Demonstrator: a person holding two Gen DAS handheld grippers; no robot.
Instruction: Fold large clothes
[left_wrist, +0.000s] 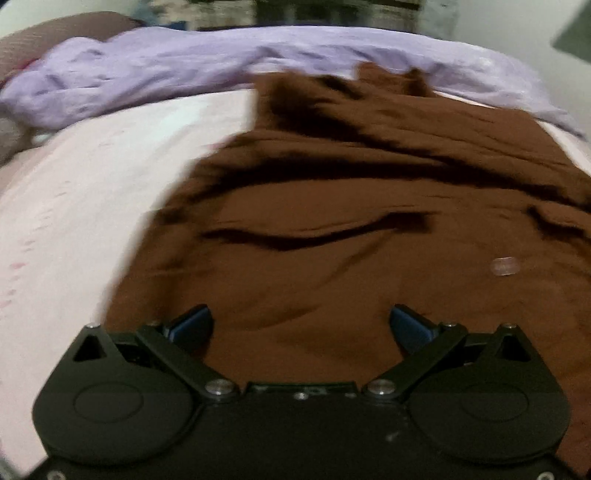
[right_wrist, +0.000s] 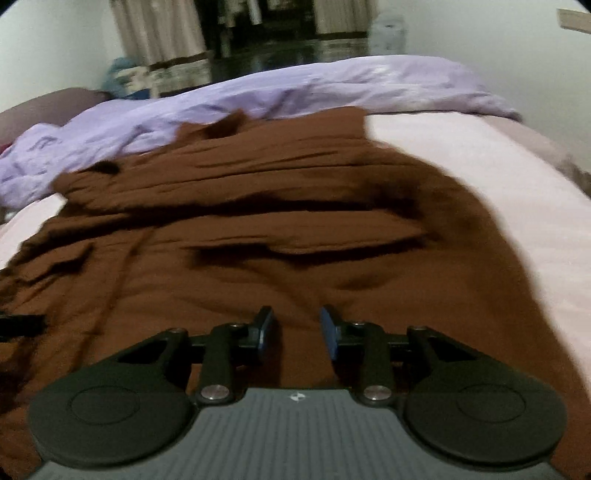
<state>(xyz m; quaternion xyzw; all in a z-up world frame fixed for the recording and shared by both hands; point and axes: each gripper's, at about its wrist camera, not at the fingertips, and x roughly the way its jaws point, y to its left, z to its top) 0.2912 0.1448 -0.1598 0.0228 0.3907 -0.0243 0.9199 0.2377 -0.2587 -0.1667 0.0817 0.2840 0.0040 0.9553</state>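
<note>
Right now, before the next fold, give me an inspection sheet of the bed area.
Surface: bed sheet, pale pink, bare on both sides of the garment.
Job's things: brown garment spread on the sheet, rumpled, with deep creases across it; a small pale tag on it.
Clutter: lilac blanket bunched along the far edge, touching the garment's far end.
Grippers: left gripper wide open over the garment's near part, nothing between the jaws; right gripper narrowly open over the garment, no cloth visibly pinched.
Cables: nothing seen.
Surroundings: curtains and a dark floor beyond the bed; views blurred.
</note>
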